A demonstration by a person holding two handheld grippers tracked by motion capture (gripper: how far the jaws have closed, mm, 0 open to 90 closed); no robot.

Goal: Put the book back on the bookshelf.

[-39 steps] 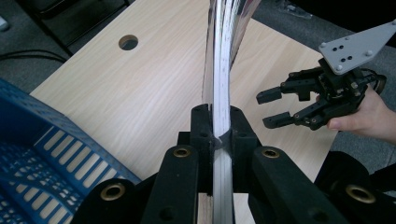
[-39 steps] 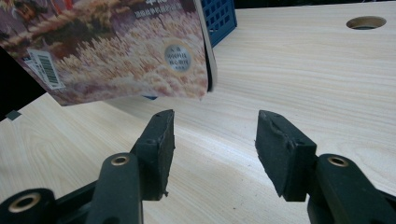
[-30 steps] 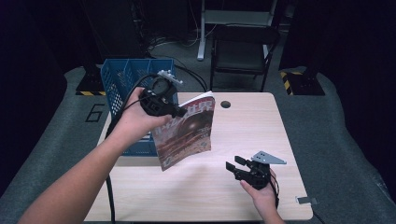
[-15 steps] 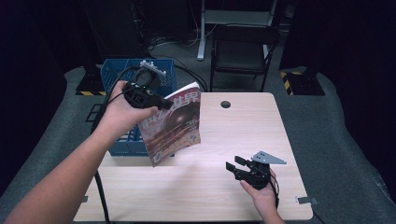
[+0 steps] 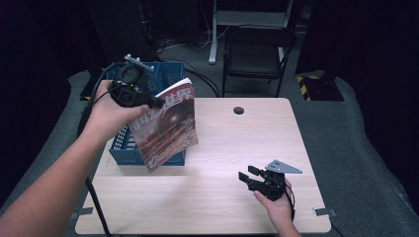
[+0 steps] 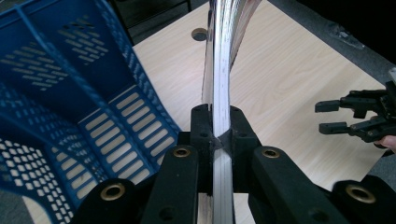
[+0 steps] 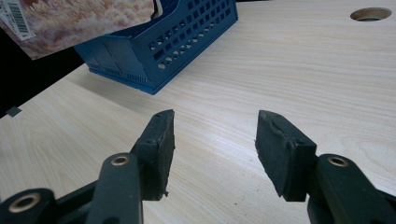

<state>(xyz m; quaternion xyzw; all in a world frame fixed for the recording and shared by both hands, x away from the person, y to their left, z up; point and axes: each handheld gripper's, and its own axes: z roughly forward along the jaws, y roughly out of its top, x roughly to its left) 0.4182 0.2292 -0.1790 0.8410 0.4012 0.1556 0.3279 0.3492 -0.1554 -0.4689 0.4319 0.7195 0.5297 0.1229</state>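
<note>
left tongs clamp magazine above blue crate | right tongs released, on table

Bright tabletop, dark surroundings, slight softness.

A pale wood desk with a round cable hole stands on grey carpet. Behind it sits a dark chair before a white frame — cables trail on the floor there. A yellow-black striped block lies to the right. The surroundings are dark — light falls on the desk alone.
</note>
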